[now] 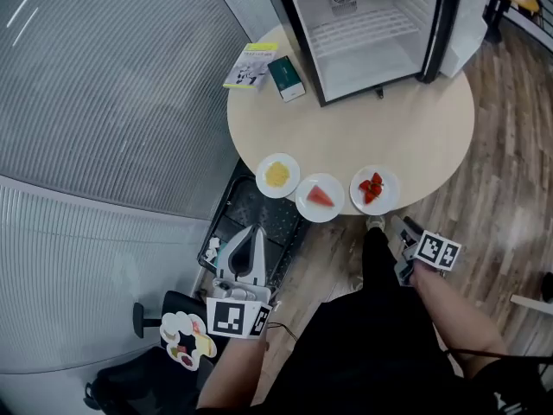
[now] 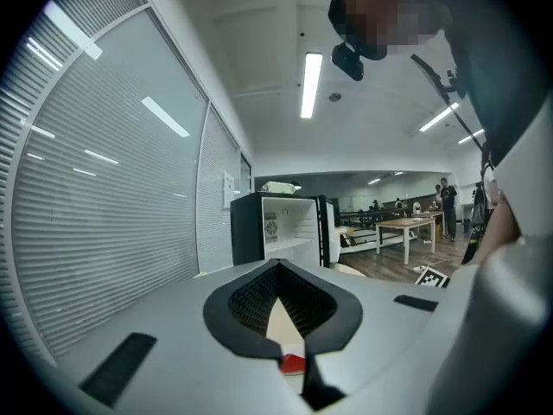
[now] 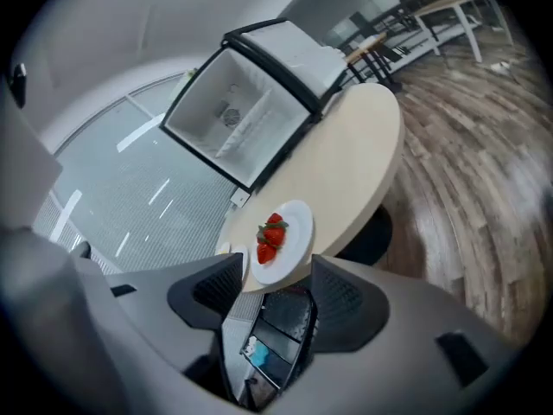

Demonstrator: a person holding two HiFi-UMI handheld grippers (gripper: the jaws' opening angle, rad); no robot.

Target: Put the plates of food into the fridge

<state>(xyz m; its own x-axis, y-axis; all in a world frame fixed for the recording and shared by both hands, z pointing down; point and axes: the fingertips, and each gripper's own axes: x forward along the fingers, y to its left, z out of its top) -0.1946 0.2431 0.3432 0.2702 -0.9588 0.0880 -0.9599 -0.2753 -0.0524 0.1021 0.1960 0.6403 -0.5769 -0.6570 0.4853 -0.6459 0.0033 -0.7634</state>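
Step in hand: the approach to a first pick-up, as I judge it; all three plates are on the worktop (image 1: 389, 137) and none is in the fridge (image 1: 363, 33).
Plates: the strawberry plate (image 1: 375, 189), the watermelon plate (image 1: 320, 197) and the plate of yellow food (image 1: 277, 175) sit in a row at the worktop's near edge, well apart from the fridge.
Fridge: it stands at the far side of the worktop, door open, shelves bare.
Right gripper: the right gripper (image 3: 275, 277) has its jaws spread wide and grasps nothing. The strawberry plate shows ahead between them, untouched.
Left gripper: the left gripper (image 2: 278, 266) has its jaws drawn together at the tips with nothing clamped. It is off the worktop's edge.
Next move: probably to bring the right jaws onto the strawberry plate's rim, pinch it firmly and keep it level.
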